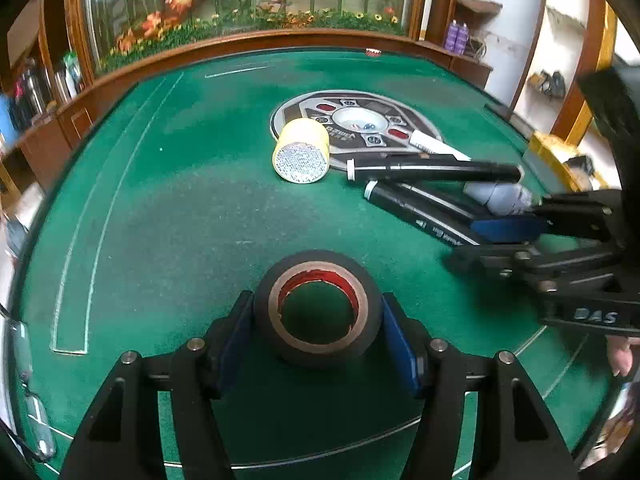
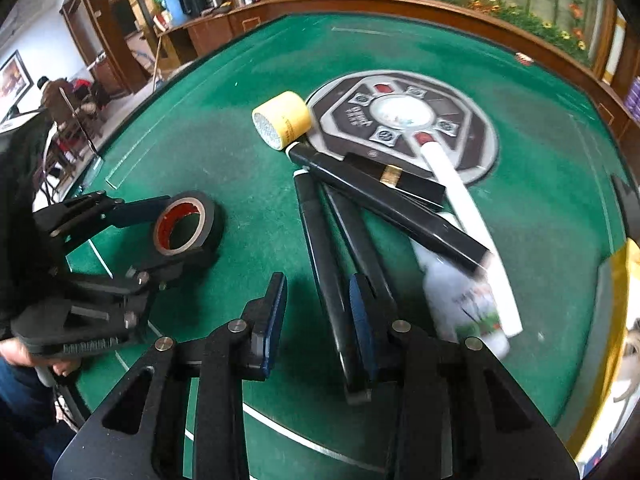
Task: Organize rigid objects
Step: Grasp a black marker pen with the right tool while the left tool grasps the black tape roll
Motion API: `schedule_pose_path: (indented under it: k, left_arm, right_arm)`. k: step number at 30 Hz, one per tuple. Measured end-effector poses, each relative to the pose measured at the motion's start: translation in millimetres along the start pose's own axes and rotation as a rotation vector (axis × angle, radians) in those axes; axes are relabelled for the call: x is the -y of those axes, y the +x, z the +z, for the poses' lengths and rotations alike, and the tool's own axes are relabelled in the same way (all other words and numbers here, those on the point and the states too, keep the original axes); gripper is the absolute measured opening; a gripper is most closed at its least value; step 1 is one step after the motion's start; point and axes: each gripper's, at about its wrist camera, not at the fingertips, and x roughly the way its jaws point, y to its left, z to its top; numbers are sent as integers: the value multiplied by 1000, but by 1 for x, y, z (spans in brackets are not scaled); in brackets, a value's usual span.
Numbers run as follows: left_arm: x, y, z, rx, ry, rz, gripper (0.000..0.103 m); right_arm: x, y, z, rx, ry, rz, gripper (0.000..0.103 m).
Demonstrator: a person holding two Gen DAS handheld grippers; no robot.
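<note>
My left gripper [image 1: 318, 312] is shut on a black tape roll [image 1: 318, 306] with a red-brown core, resting on the green felt table [image 1: 180, 200]; both also show in the right wrist view, the gripper [image 2: 182, 222] and the roll [image 2: 186, 222]. My right gripper [image 2: 318, 308] is open, low over the felt; its right finger [image 2: 362, 320] touches a black marker [image 2: 326, 264]. Beside it lie other black markers [image 2: 384, 204], a white tube [image 2: 468, 216], a white bottle [image 2: 468, 300] and a yellow roll [image 2: 282, 120]. In the left wrist view the right gripper [image 1: 492, 240] sits over the markers [image 1: 432, 170].
A round grey dial plate [image 2: 404, 120] sits in the table's middle, also shown in the left wrist view [image 1: 352, 120]. A raised wooden rim [image 1: 280, 40] borders the table. A yellow box [image 1: 560, 160] lies at the right edge. Shelves and a seated person stand beyond.
</note>
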Motion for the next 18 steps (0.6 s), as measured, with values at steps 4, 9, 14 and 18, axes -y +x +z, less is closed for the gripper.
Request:
schedule_pose_path:
  k: [4, 9, 14, 18]
  left_arm:
    - [-2, 1, -1, 14, -9, -5, 62]
    - [-8, -1, -3, 37, -36, -57, 62]
    - [-3, -16, 0, 99, -30, -146, 62]
    - [3, -20, 0, 99, -28, -176, 62]
  right_arm:
    - [-20, 8, 2, 23, -72, -104, 15]
    - [-20, -4, -16, 47, 0, -37, 14]
    - [-19, -25, -35, 92, 76, 43, 14]
    - [-23, -29, -44, 112, 94, 65, 14]
